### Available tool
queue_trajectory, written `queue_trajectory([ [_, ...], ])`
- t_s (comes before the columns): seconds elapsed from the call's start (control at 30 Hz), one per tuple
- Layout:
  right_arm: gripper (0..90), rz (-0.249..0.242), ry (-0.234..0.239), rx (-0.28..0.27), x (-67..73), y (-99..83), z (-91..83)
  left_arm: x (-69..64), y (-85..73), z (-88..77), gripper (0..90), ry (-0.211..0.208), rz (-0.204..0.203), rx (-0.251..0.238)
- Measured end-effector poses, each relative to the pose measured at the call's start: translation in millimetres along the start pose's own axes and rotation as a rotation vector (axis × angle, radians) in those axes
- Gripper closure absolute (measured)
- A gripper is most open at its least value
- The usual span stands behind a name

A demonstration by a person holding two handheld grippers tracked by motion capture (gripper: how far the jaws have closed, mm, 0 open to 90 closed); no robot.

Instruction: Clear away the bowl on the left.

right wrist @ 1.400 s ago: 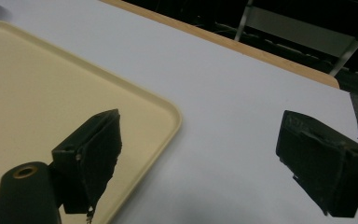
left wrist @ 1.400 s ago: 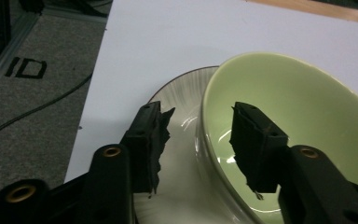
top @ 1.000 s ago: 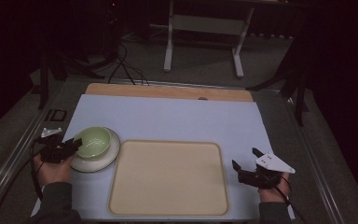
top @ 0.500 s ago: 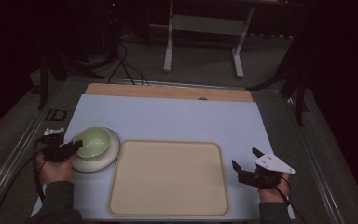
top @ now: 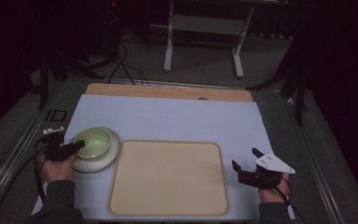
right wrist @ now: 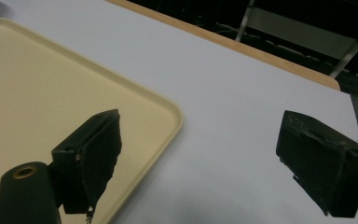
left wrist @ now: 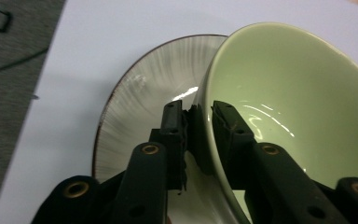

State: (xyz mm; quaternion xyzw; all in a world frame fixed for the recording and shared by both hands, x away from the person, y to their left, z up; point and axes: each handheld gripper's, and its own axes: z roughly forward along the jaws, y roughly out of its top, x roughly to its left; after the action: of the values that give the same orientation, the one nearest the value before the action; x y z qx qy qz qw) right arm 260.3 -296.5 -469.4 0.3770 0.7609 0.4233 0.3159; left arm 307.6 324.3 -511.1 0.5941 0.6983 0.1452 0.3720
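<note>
At the bottom of the high view two sleeved forearms come in, each hand holding a gripper. The left gripper (top: 77, 146) sits at the lower left of that view, its jaws pinching the near rim of a pale green bowl (top: 93, 142) — in the left gripper view one jaw lies inside the bowl (left wrist: 303, 93) and the other outside, with the wall clamped between them. The bowl stands on a white plate (top: 107, 156) with a thin dark edge and fine radial streaks; in the left gripper view the bowl looks tilted on the plate (left wrist: 140, 102), though how much is hard to tell.

At the lower right of the high view the right gripper (top: 244, 163) is held over the pale blue mat (top: 177, 116), its jaws spread wide and holding nothing — the right gripper view shows the mat between them, with the left jaw over the corner of the tray (right wrist: 37, 93).

The beige tray (top: 168, 177) lies empty in the lower middle, just right of the plate. Beyond the mat, a strip of wooden board (top: 168, 91) runs along its far edge. Farther up, in the dark, stand a white metal frame (top: 205, 28) and some cables (top: 126, 65) on the floor.
</note>
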Motion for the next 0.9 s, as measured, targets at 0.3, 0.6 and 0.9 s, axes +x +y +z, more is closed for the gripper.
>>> queue_trajectory([
  [0.3,13.6,-0.002,0.003,0.0,0.1,0.1,-0.1,0.5,-0.1,-0.1,79.8,-0.038,-0.011,0.013],
  [0.6,13.6,0.007,-0.002,-0.005,-1.6,0.1,-1.5,2.3,0.0,-2.5,80.9,-0.047,-0.02,0.02],
  [0.9,13.6,0.006,-0.001,-0.007,-1.7,0.3,-1.8,4.8,-0.4,-4.9,81.3,-0.067,-0.033,0.016],
])
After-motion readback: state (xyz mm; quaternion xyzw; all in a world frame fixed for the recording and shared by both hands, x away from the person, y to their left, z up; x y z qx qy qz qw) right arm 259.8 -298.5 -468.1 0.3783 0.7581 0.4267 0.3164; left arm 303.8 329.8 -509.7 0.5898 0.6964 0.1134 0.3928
